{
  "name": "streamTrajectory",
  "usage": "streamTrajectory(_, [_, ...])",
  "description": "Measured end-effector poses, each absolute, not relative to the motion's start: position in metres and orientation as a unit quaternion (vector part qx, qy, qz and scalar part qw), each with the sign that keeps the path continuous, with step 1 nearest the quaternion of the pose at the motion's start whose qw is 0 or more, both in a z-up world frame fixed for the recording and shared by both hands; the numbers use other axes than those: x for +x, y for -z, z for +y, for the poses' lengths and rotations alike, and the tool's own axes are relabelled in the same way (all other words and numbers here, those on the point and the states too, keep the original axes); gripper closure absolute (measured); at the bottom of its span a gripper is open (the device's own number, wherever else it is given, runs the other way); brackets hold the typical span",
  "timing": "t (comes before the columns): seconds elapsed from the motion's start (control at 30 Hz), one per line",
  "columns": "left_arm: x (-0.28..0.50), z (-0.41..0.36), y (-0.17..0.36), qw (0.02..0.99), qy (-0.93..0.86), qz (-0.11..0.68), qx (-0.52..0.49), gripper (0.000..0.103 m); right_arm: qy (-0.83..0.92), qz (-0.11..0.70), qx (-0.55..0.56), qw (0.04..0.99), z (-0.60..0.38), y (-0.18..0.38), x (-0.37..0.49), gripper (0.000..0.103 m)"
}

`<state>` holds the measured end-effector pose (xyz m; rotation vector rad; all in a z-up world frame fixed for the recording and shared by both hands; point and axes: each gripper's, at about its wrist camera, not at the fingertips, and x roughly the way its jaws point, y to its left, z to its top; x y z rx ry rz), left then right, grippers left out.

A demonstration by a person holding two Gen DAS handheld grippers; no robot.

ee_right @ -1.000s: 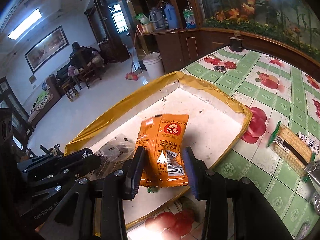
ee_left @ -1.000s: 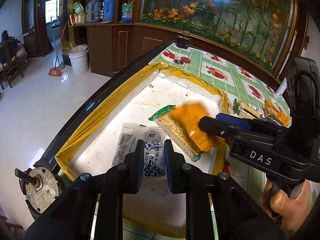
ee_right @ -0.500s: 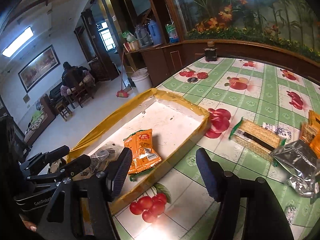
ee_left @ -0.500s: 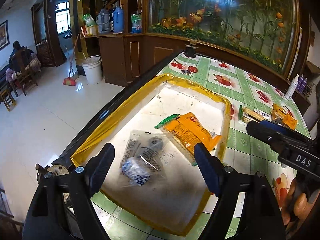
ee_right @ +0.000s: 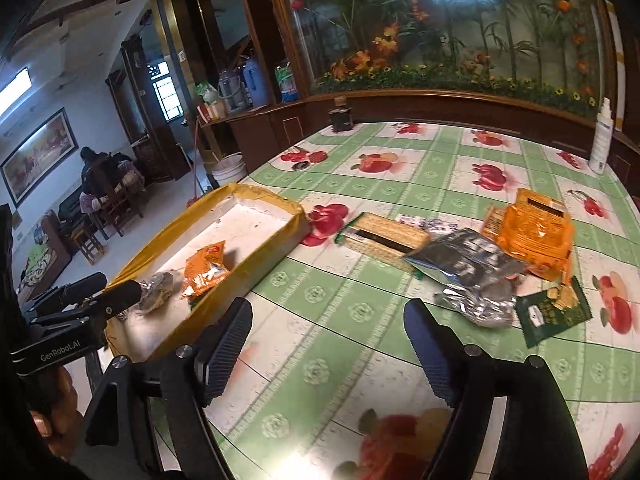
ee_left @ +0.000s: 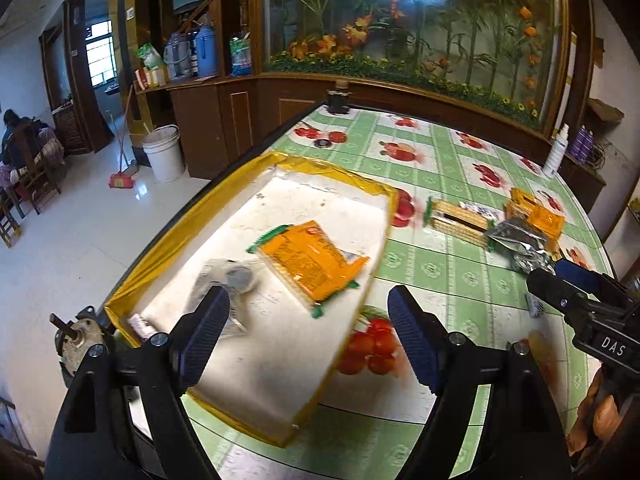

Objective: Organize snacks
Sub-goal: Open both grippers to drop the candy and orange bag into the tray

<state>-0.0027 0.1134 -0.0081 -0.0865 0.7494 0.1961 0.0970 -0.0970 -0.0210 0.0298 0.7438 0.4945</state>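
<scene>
A yellow-rimmed tray holds an orange snack packet and a clear packet. My left gripper hangs open above the tray's near end, holding nothing. Over the green tablecloth to the tray's right, my right gripper has its jaws opening, with nothing between them. Beyond it lie a cracker pack, a silver pouch, orange packets and a green packet.
A white spray bottle and a dark jar stand at the table's far edge. The tray lies along the table's left edge. Past that edge are the floor, a white bucket and a seated person.
The left gripper let go of the clear packet and the right let go of the orange packet; both now lie in the tray. Both grippers drew back and swung right, jaws spread wide.
</scene>
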Motion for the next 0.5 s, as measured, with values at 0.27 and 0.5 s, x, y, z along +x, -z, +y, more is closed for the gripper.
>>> streamTrajectory(0.27, [0.002, 0.065, 0.010, 0.925, -0.062, 0.374, -0.011, 0.021, -0.173, 0.369, 0.024, 0.913, -0.159, 0.033, 0.084, 0.019])
streamTrajectory(0.5, [0.002, 0.034, 0.013, 0.923, -0.048, 0.380, 0.009, 0.021, -0.137, 0.369, 0.034, 0.919, -0.199, 0.036, 0.076, 0.018])
